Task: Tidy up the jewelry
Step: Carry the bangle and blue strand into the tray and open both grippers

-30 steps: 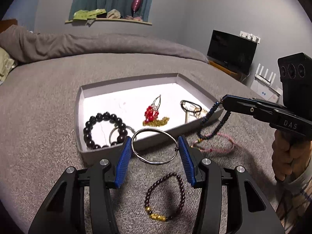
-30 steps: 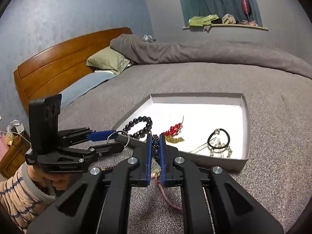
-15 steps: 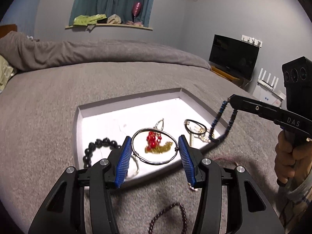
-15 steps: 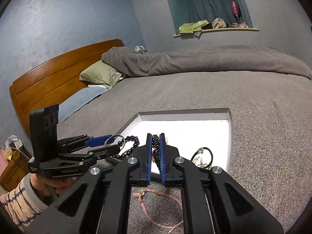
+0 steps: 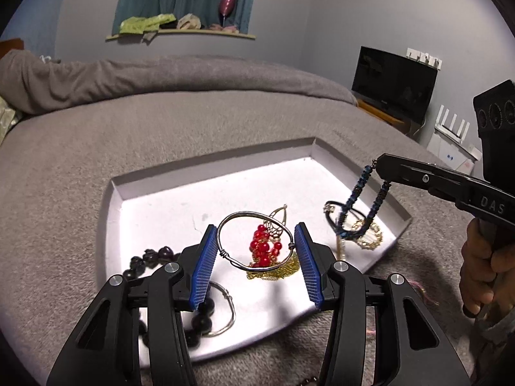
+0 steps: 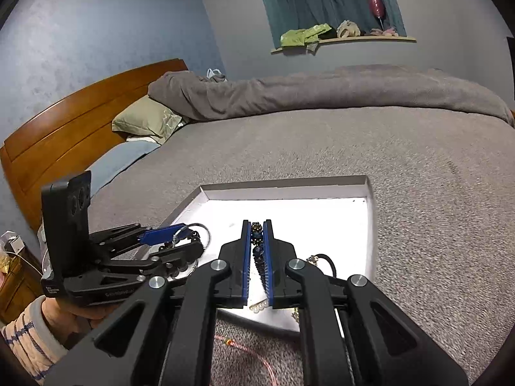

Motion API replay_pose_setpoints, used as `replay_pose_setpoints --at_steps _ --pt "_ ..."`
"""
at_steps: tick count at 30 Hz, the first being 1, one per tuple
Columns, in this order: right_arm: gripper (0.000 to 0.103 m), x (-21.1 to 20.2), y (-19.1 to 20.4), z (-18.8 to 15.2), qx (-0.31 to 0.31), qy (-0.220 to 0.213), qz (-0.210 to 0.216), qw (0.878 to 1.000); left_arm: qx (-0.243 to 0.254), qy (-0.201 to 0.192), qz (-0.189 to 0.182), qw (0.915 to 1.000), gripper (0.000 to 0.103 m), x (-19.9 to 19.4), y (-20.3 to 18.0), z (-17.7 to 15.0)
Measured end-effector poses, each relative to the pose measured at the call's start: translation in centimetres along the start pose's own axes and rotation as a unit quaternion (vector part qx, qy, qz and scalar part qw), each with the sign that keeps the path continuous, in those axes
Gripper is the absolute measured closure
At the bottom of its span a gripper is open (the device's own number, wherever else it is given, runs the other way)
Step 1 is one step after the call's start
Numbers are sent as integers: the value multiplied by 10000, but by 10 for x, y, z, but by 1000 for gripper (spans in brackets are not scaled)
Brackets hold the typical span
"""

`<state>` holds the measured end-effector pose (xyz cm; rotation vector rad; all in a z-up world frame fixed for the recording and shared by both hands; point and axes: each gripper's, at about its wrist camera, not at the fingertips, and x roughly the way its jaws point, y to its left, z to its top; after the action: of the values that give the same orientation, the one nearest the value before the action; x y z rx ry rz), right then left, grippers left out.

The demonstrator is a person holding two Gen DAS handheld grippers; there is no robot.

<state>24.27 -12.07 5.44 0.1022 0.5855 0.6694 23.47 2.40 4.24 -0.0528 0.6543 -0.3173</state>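
Both pieces are carried above the white tray (image 5: 112, 199), which lies directly below and ahead of the two tools on the grey bed. The silver wire bangle (image 5: 256, 241) is clamped across its width between the half-spread pads of the left gripper (image 5: 256, 257), over the red bead pendant (image 5: 264, 247). The right gripper (image 6: 257, 257) is pressed nearly together on the blue beaded bracelet (image 5: 363, 202), whose loop hangs down over the tray's right part.
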Motion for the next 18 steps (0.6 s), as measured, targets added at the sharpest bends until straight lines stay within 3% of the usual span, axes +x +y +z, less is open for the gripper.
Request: replay_pose_setpoints --at_steps 7,12,18 --pt "96 31 -15 -13 148 409 -106 9990 -185 329 45 9993 53 20 8 -3" --pt "96 32 -23 -15 262 451 -257 9983 -205 431 35 9989 52 24 10 -7" --pt "93 29 -24 -20 178 472 -449 9977 -242 264 70 9993 38 13 13 -7"
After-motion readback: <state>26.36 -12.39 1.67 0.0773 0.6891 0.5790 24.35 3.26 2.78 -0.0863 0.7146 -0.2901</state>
